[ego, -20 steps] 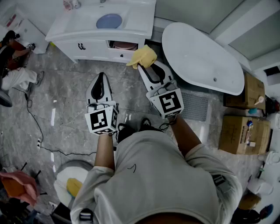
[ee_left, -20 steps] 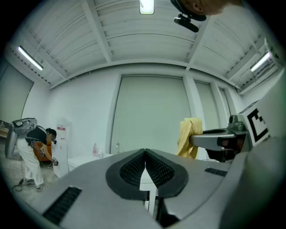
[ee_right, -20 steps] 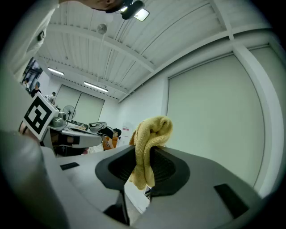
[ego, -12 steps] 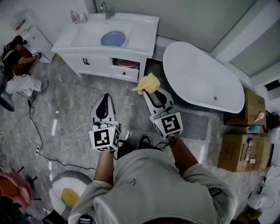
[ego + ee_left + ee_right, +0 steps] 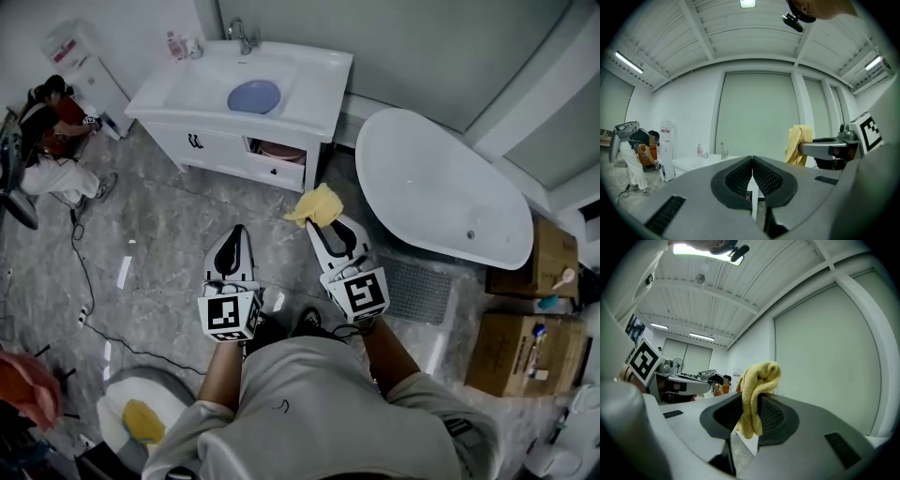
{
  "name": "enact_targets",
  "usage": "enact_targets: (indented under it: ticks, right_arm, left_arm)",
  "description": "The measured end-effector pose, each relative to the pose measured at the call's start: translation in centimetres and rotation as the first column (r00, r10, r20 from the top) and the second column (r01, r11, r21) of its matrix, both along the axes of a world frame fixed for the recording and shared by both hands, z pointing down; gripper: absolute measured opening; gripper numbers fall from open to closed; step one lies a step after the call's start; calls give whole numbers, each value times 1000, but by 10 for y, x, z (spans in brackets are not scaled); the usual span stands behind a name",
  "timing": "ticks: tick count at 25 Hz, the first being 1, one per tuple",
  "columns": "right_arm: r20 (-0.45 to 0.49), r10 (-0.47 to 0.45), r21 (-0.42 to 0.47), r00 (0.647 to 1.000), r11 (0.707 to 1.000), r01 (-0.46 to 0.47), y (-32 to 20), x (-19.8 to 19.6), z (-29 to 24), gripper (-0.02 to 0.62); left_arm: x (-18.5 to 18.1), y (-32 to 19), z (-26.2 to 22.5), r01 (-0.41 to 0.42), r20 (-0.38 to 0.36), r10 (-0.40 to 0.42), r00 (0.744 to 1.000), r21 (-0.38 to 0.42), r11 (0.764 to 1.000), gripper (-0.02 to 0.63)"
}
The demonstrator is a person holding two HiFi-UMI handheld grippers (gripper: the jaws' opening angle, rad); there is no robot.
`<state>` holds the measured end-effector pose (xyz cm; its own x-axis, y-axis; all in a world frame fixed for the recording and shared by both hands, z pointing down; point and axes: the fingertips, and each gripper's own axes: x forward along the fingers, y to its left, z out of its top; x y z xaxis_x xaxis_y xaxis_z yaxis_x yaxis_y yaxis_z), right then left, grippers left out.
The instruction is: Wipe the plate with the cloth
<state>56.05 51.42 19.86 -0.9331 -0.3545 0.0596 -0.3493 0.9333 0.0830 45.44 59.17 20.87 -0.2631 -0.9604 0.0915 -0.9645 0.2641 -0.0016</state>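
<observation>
- Plate (image 5: 255,96) — blue, lying in the basin of the sink cabinet (image 5: 323,84);
- left gripper (image 5: 233,232) well in front of the cabinet, jaws pressed together, empty;
- right gripper (image 5: 321,225) before the cabinet's right end — clamped on the yellow cloth (image 5: 317,204).

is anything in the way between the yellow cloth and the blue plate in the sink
Nothing visible blocks it. The cloth, clamped in the right hand-held gripper, is over the floor in front of the cabinet. The plate lies uncovered in the sink beyond, so only the sink's front rim needs clearing.
</observation>
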Motion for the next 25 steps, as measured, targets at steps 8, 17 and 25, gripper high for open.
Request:
enact_targets:
  ticks: [8, 17, 25]
  right_arm:
    - [-34, 3, -80, 999, 997, -6, -22, 18, 37, 89]
    - [-59, 69, -79, 996, 994, -73, -70, -36, 40, 89]
    - [-84, 107, -79, 991, 990, -114, -128, -129, 33, 89]
  left_arm:
    - [12, -12, 30, 5, -31, -7, 999, -68, 998, 20]
    - [-45, -69, 36, -44, -61, 41, 997, -52, 998, 20]
    - [-145, -125, 37, -92, -103, 86, 991, -57, 994, 20]
